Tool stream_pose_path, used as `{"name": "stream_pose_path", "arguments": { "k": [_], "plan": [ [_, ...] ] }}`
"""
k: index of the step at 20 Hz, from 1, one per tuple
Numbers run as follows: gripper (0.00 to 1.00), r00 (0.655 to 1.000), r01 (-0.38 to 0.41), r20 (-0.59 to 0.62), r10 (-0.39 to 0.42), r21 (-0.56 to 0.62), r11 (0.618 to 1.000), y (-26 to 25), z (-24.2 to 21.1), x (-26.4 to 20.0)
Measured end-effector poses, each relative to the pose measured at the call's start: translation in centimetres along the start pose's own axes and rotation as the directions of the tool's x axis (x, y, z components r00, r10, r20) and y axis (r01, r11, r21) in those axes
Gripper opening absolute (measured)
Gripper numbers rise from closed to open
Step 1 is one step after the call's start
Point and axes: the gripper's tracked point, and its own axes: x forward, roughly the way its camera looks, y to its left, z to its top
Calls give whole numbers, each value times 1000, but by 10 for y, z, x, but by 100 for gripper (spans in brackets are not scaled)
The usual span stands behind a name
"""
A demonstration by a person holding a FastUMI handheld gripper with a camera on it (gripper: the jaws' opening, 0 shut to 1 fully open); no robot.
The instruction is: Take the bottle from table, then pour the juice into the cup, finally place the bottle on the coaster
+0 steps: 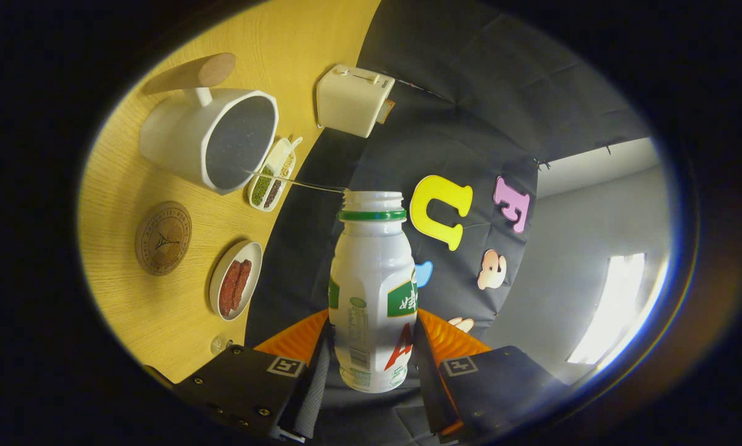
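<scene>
My gripper (373,353) is shut on a white plastic bottle (371,279) with a green neck ring and no cap; both fingers press on its lower body. The whole view is rolled sideways, so the bottle is tipped over, its open mouth level with the cup's rim. A thin stream of liquid (296,183) runs from the mouth into the white cup (179,133), which stands on the wooden table (142,310) beyond the fingers. A round brown coaster (163,238) lies bare on the table beside the cup.
A small dish with red strips (235,288) sits near the coaster. A long tray of beans (273,175) lies behind the cup, and a white toaster (352,99) stands at the table's back edge. A wooden disc (216,69) shows by the cup's handle.
</scene>
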Motion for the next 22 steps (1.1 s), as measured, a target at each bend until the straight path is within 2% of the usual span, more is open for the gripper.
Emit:
{"name": "stream_pose_path", "arguments": {
  "k": [22],
  "plan": [
    [66,997,22,75,-6,-215,976,16,25,-1]
  ]
}}
